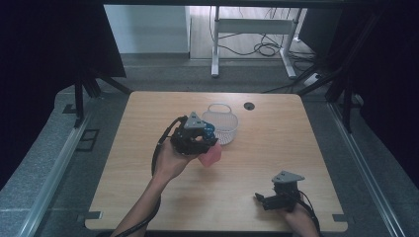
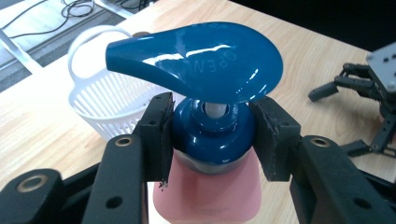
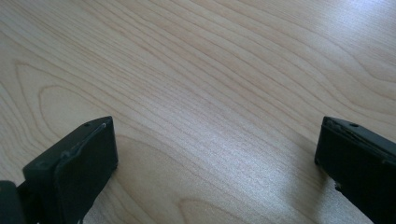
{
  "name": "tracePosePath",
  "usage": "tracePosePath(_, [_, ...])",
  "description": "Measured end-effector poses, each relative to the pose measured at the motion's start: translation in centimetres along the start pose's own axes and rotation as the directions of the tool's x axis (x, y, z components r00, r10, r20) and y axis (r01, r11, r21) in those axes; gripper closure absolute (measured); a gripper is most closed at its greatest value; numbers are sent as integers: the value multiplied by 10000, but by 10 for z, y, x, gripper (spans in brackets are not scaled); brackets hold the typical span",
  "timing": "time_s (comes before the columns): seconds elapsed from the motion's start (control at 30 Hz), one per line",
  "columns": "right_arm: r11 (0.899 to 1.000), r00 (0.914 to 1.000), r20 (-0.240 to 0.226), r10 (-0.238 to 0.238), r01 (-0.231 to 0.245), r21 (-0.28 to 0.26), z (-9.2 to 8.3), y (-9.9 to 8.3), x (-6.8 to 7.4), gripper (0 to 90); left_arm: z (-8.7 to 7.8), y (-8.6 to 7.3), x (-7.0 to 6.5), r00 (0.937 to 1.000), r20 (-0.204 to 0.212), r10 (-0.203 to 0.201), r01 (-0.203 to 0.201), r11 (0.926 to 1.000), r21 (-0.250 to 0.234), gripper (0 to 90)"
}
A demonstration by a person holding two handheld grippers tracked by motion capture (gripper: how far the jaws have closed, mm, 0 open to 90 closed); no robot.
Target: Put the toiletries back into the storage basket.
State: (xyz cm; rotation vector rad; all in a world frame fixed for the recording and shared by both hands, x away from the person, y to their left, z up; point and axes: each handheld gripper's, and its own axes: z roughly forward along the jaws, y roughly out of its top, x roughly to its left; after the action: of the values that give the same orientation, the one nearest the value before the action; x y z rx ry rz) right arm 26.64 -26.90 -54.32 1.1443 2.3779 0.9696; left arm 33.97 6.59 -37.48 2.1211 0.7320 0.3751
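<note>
Basket (image 1: pixel 221 123): white, slotted, on the wooden table (image 1: pixel 148 187).
Left gripper (image 2: pixel 212 126): jaws clamped on the blue collar of a pink pump bottle (image 2: pixel 210 191), just beside the basket.
Risk: bottle may swing or slip; grip sits high.
Writing: embossed letters on pump head (image 2: pixel 196 58), unreadable.
Right gripper (image 3: pixel 215 158): wide open, empty, well apart from the basket.

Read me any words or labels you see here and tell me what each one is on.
"OPEN", embossed, seen upside down, on the blue pump head of the pink bottle; it reads only roughly.
A second embossed mark near the pump head's far edge: too faint to read.
Basket, table and both grippers: no text visible.
</note>
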Motion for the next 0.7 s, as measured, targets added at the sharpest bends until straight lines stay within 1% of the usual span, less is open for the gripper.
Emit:
tracePosePath(0.1, [10000, 10000, 1, 4, -4, 1, 0, 0, 0, 0, 0, 6, 3, 10000, -90, -8, 8, 10000, -13, 525])
tracePosePath(0.3, [10000, 10000, 1, 3, -3, 2, 0, 0, 0, 0, 2, 15, 7, 9999, -139, -47, 46, 10000, -50, 526])
tracePosePath(0.4, [10000, 10000, -16, 23, -23, 0, 0, 0, 0, 0, 4, 20, 8, 9998, -194, 31, -31, 10000, -36, 526])
tracePosePath(0.43, [10000, 10000, -15, 27, -27, 1, 0, 0, 0, 0, 5, 21, 8, 9998, -187, -19, 19, 10000, -44, 525])
tracePosePath(0.57, [10000, 10000, -8, 4, -4, -9, 0, 0, 0, 0, 7, 26, 11, 9997, -222, 54, -54, 10000, -5, 526])
tracePosePath(0.6, [10000, 10000, -9, 7, -7, -5, 0, 0, 0, 0, 7, 27, 11, 9997, -238, -6, 6, 10000, -8, 526])
tracePosePath(0.67, [10000, 10000, -8, 7, -7, -7, 0, 0, 0, 0, 8, 29, 12, 9996, -267, 35, -36, 10000, -26, 525])
tracePosePath(0.7, [10000, 10000, -9, 5, -5, -6, 0, 0, 0, 0, 9, 29, 13, 9996, -286, -17, 17, 10000, -13, 525])
